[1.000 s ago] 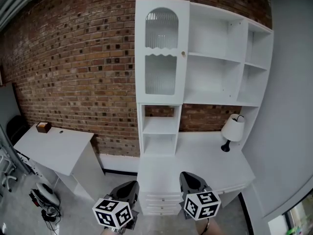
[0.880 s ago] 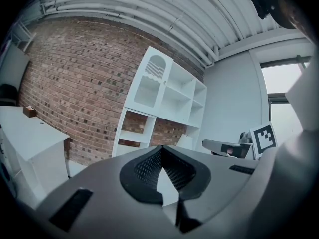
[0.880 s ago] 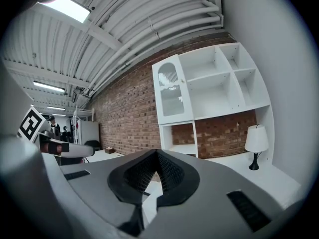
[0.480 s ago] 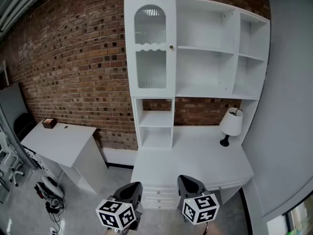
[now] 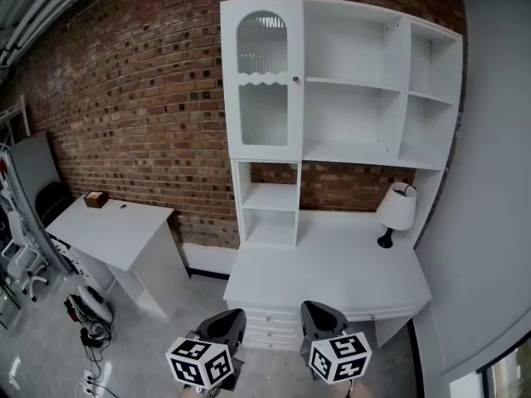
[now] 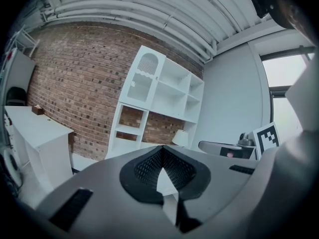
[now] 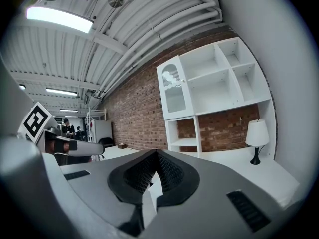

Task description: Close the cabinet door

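The cabinet door (image 5: 262, 77), tall and upright, sits apparently flush at the left end of the white shelf unit (image 5: 377, 81), well above and ahead of both tools across the bench (image 5: 332, 264). The left tool (image 5: 226, 320) lies slightly nearer than the right tool (image 5: 319, 313); each has its jaws together on nothing. Since a second ago, both have drawn back from the unit.

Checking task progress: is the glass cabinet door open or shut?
Shut: the cabinet door lies flush with the front of the shelf unit.
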Motion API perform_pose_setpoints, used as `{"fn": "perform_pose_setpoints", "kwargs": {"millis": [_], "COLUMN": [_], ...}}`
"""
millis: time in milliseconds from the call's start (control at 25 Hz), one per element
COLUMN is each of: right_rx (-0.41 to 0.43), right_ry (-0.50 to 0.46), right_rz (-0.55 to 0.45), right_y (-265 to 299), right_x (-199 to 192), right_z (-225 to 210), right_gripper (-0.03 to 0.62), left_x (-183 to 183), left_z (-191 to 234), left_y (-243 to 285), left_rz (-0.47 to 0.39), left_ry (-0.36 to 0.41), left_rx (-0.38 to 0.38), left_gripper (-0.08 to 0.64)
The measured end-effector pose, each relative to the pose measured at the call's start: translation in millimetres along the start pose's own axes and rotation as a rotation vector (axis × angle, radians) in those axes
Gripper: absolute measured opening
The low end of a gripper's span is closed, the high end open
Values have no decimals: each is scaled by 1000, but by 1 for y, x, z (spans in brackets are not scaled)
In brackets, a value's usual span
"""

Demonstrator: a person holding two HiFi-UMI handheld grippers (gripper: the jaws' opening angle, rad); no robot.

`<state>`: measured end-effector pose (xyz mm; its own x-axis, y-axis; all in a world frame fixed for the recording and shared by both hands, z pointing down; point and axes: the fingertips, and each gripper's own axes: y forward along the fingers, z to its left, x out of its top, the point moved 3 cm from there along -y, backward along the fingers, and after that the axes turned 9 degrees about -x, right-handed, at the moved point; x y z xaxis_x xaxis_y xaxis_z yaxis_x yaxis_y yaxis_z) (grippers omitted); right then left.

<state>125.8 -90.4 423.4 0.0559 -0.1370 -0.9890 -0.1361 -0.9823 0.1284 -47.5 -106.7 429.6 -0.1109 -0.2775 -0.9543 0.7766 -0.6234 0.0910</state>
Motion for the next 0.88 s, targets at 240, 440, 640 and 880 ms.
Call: {"fn": "perform_pose_setpoints", "kwargs": {"millis": [240, 440, 640, 880], "right_rx": [20, 31, 40, 48], "right_ry": [-11, -12, -11, -1], "right_rz": [1, -2, -2, 1], "right_y": [-10, -18, -20, -19], "right_x": [-5, -6, -7, -8], "right_z": [3, 3, 4, 0], "right_gripper": [26, 26, 26, 26], "left_x": [-7, -9, -7, -6], "left_z": [-10, -20, -24, -27], "left_y": [-7, -10, -11, -7], "left_rz": [-4, -5, -8, -11], "left_ry": [1, 7, 15, 15], "left_rx": [7, 6, 10, 13], "left_gripper": [6, 6, 6, 6]}}
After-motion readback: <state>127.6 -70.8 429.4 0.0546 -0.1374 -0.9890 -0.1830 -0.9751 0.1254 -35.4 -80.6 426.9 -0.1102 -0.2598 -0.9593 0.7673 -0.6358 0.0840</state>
